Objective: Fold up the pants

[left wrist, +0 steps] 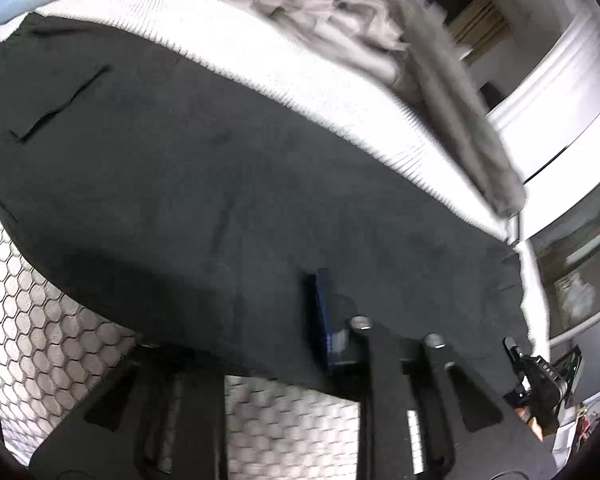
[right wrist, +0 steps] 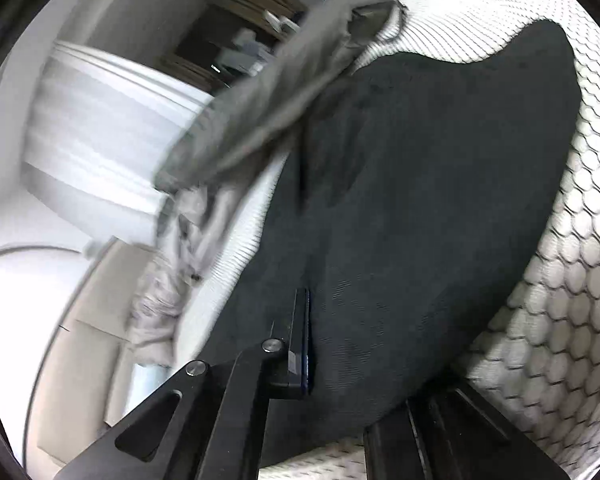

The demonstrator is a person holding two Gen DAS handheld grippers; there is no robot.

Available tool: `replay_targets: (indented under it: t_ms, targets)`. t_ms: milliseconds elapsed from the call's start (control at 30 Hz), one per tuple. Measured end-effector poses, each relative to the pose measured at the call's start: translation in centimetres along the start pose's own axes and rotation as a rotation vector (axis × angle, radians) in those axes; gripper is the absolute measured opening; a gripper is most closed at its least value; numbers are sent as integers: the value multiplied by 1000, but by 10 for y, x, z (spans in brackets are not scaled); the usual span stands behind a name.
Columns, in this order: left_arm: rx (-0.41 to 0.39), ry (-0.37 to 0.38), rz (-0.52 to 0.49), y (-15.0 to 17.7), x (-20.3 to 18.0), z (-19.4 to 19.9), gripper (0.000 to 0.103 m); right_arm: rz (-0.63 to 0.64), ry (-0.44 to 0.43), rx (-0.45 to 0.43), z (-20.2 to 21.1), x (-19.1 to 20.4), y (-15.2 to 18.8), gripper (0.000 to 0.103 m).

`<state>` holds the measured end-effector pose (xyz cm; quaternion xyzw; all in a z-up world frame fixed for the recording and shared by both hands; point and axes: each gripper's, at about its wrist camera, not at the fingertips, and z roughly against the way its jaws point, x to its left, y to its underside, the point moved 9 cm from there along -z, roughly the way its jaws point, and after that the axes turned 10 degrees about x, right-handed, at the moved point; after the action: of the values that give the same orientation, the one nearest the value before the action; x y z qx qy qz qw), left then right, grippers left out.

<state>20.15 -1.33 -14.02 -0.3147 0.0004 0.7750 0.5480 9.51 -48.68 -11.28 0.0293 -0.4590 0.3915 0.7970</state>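
The dark pants lay spread across a white mattress, their near edge hanging over its honeycomb-patterned side. Only the left wrist view showed the pocket slit toward the waist end and the other gripper at the far right; only the right wrist view showed the pale floor beside the bed. A rumpled grey blanket lay along the far side, clear of the pants.

The left gripper pointed steeply down at the hanging edge, cloth between its fingers; it seemed clenched on the pants, though blur and dark fabric hid the second finger. The right gripper was clamped on the pants near the same edge. Bare mattress stayed free beyond the cloth.
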Motion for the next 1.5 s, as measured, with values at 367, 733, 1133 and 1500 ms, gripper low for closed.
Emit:
replay_targets:
  t_ms: [367,733,1133,1500]
  targets:
    - [-53,-14,55,-30,47,19,41,-88,2,-71,13,-21,-43,16]
    - [-22,-17,106,-45,93,31,20,-167,9,-106,45,-59,-56,10]
    - [-84,-17,205,-65,144,63,16,-197,76,-105,55,-67,-97,17]
    - [-256,-117,309,-91,215,119,49,-178,43,-103,74,-67,-102,19]
